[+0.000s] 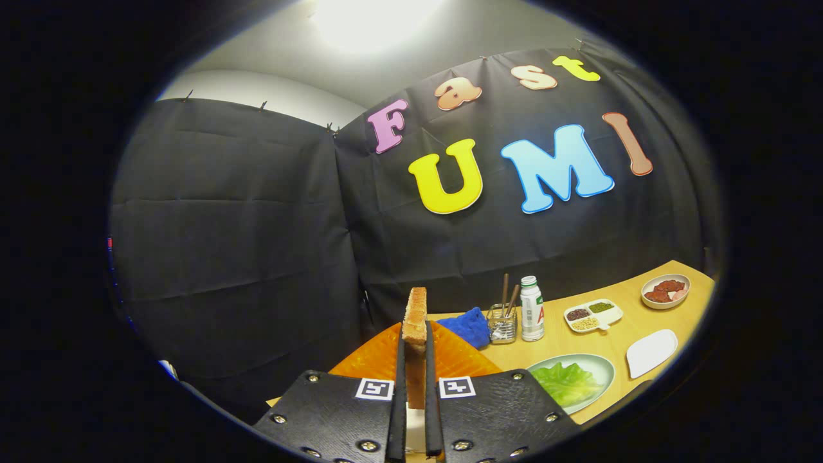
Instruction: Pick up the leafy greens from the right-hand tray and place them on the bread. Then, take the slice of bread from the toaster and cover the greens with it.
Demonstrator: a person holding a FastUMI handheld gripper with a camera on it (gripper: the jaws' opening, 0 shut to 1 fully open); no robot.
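1. Tool (415,411): the fingers are nearly closed, one pressing on each flat face of a bread slice (415,321). The slice stands on edge between them and rises well beyond the fingertips.
2. Pose: the tool is tilted upward and rolled, so the table (636,315) slopes across the view and the booth wall lies ahead. The slice is held in the air above an orange mat (379,357). The holding hand is out of sight.
3. Greens (566,382): they lie on a pale green plate (601,366), to the right of the fingers and near them. I cannot tell whether bread lies under them. I see no toaster.
4. Judgement on stage: with the slice in the grip and the greens on the plate, the work appears to be at covering the greens.
5. Risk, grip: the slice is held low, with most of it standing free. A quick swing could make it pivot or slip out.
6. Risk, crushing: toast is brittle, and harder pressure could crack it.
7. Risk, placement: the slice is vertical and must be turned flat. A poor turn would lay it askew or drag the greens off.
8. Risk, surroundings: a bottle (532,308), a glass holder (502,323) and a blue cloth (469,326) stand beyond the plate. An overshoot could knock them.
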